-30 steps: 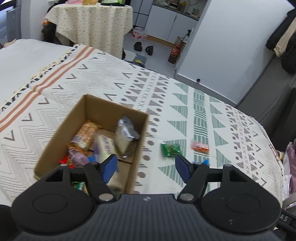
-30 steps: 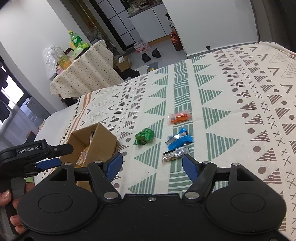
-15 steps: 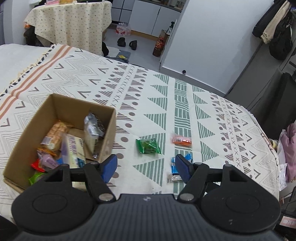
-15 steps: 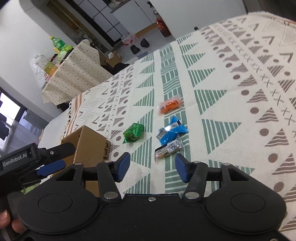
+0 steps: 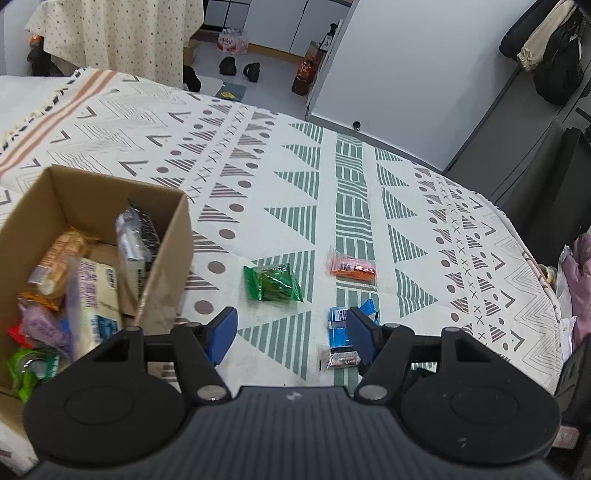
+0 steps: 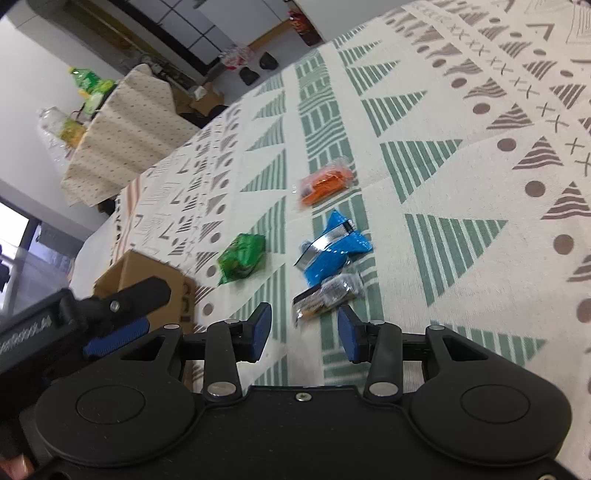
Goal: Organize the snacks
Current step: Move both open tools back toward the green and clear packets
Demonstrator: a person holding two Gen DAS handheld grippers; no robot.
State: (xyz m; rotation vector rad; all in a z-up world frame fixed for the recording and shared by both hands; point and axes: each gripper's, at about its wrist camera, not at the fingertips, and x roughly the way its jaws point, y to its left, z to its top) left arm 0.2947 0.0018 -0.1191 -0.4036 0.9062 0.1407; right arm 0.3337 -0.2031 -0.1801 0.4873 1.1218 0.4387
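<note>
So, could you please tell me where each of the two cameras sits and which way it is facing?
Left wrist: sits on the left gripper, looking down and forward across the patterned cloth at the cardboard box and loose snacks; its own open blue-padded fingers show.
Right wrist: sits on the right gripper, tilted, looking over the silver packet; its own open fingers, the left gripper and a bit of hand at the bottom left corner show.
Shared: box, green packet, orange packet, blue packet.

Patterned bedspread (image 5: 280,192), dotted tablecloth (image 5: 122,33), dark shoes (image 5: 240,68) on the floor, hanging coats (image 5: 550,40).
</note>
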